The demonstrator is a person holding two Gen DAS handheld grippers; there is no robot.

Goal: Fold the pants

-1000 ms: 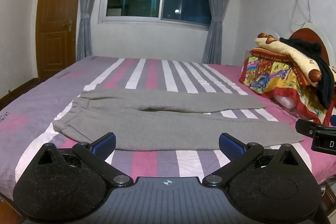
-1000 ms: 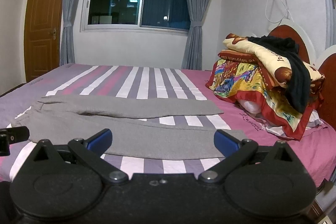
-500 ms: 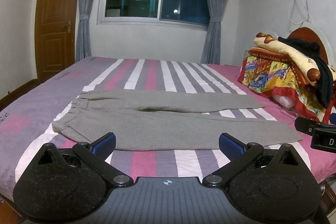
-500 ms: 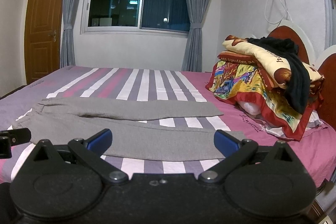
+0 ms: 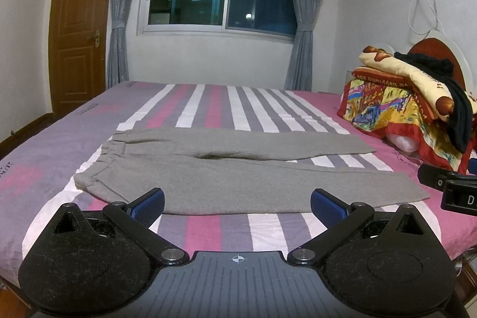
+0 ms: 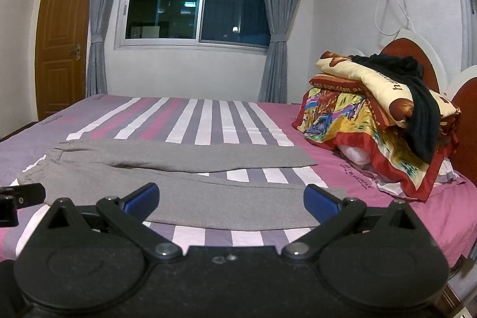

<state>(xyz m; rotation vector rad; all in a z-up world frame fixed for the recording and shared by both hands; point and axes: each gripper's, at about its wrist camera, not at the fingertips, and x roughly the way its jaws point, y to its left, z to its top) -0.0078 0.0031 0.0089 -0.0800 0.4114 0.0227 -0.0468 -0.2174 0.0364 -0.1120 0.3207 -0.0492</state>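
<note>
Both tongs (image 5: pixel 237 203) spread wide, flat soft grey pants (image 5: pixel 238 169), striped bedsheet (image 5: pixel 208 106)

Both views sit a bit lower and closer to the pants (image 5: pixel 238 169) vs 1 s ago. Right gripper (image 6: pixel 231 200) tipped up slightly; bedding pile (image 6: pixel 378 121) drifted toward 6.

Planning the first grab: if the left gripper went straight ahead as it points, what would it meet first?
Probably the near leg of the grey pants, lying flat on the striped bed; the left gripper is open, though depth is unclear.
</note>
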